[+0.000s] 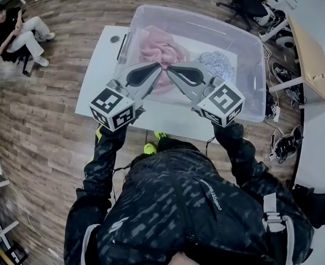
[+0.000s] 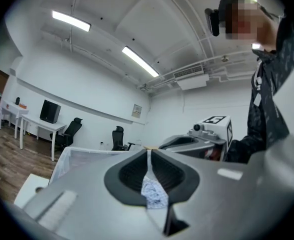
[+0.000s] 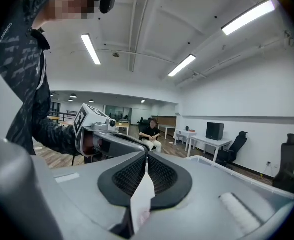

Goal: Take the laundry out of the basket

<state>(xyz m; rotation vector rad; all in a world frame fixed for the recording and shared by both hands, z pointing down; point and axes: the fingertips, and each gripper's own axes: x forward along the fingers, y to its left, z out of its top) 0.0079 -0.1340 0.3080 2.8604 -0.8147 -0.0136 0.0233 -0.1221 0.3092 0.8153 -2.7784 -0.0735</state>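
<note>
Pink laundry (image 1: 157, 47) sits in the clear basket (image 1: 250, 54). The left gripper (image 1: 158, 69) and right gripper (image 1: 169, 70) each clamp tight on cloth (image 2: 153, 191). Extraction step, I'd say. Next, hoist it clear over the rim.

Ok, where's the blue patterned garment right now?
The blue patterned garment lies in the clear bin, right of the pink garment, in the head view.

Your basket (image 1: 250, 65), a clear tub, sits on the table (image 1: 99, 76). Inside, a pink garment (image 1: 158, 47) bunches at left, a blue-patterned cloth (image 1: 218, 64) right of it. Your left claw (image 2: 148, 153) pinches patterned fabric (image 2: 153, 191), your right claw (image 3: 147, 158) a pale fold (image 3: 142, 199).
</note>
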